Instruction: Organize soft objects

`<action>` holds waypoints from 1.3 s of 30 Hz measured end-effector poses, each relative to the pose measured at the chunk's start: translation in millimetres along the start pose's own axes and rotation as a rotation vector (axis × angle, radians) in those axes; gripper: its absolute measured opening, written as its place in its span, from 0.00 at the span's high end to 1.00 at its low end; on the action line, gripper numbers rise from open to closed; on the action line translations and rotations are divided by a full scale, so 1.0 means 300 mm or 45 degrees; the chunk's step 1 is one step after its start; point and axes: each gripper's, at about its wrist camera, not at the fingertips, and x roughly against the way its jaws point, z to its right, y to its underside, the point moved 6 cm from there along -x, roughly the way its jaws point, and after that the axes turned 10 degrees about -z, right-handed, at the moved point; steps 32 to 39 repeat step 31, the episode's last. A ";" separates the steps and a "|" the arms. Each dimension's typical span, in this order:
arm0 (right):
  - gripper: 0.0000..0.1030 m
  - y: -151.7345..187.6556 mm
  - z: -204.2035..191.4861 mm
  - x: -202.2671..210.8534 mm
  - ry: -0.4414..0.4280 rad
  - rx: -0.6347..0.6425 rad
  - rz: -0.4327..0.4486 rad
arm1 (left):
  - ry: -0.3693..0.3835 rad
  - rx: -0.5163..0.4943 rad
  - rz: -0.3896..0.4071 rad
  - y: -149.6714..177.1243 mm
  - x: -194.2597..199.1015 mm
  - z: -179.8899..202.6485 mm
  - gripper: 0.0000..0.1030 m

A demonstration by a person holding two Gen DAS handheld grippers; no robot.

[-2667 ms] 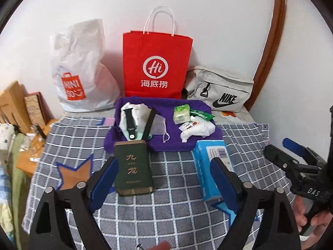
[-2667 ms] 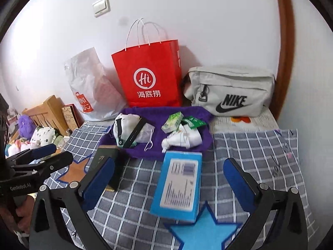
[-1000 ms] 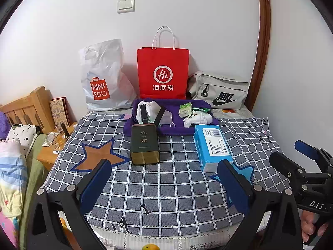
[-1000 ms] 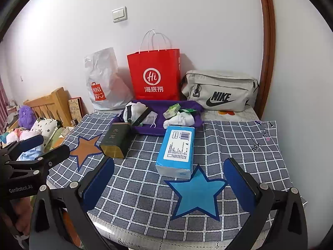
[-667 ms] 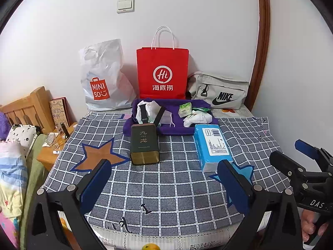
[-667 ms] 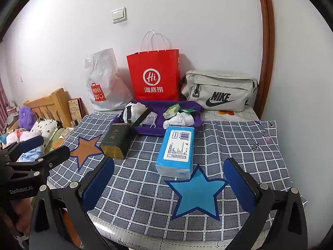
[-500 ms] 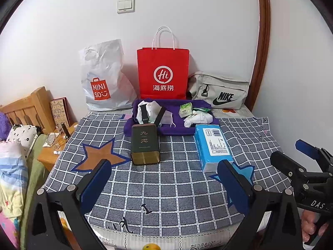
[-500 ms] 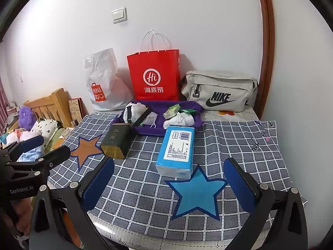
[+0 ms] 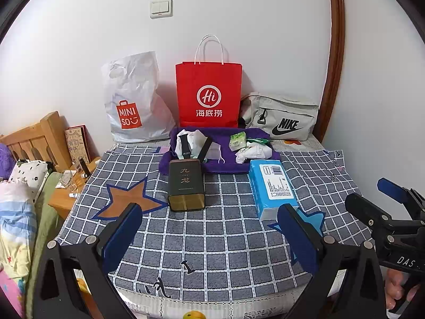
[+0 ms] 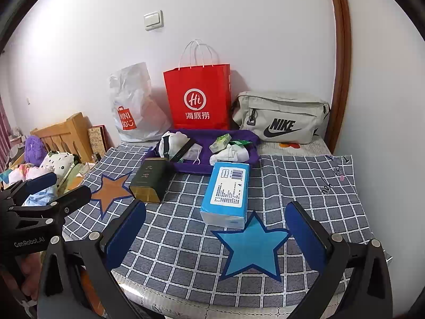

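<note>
A purple cloth tray at the back of the checked tablecloth holds a white cloth with a black strap, a face mask, a green packet and a crumpled white bag. A blue tissue pack and a dark green tin lie in front of it. My left gripper is open and empty over the table's front edge. My right gripper is open and empty, near the blue star.
A white Miniso bag, a red paper bag and a grey Nike bag stand against the wall. A wooden bed end and nightstand with small items are at the left. A wall closes the right side.
Both grippers pulled back from the table well over a second ago. In the last second nothing has visibly moved.
</note>
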 end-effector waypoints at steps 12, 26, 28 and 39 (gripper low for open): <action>0.00 -0.002 -0.006 0.001 -0.002 0.000 0.004 | -0.002 -0.005 0.004 -0.009 0.005 -0.004 0.00; 0.00 -0.001 -0.006 0.002 -0.002 0.001 0.003 | -0.003 -0.006 0.004 -0.013 0.005 -0.006 0.00; 0.00 -0.001 -0.008 0.001 -0.001 0.003 0.003 | -0.001 -0.009 0.006 -0.015 0.005 -0.006 0.00; 0.00 -0.001 -0.008 -0.002 -0.004 0.003 0.000 | 0.004 -0.013 0.011 -0.021 0.003 -0.008 0.00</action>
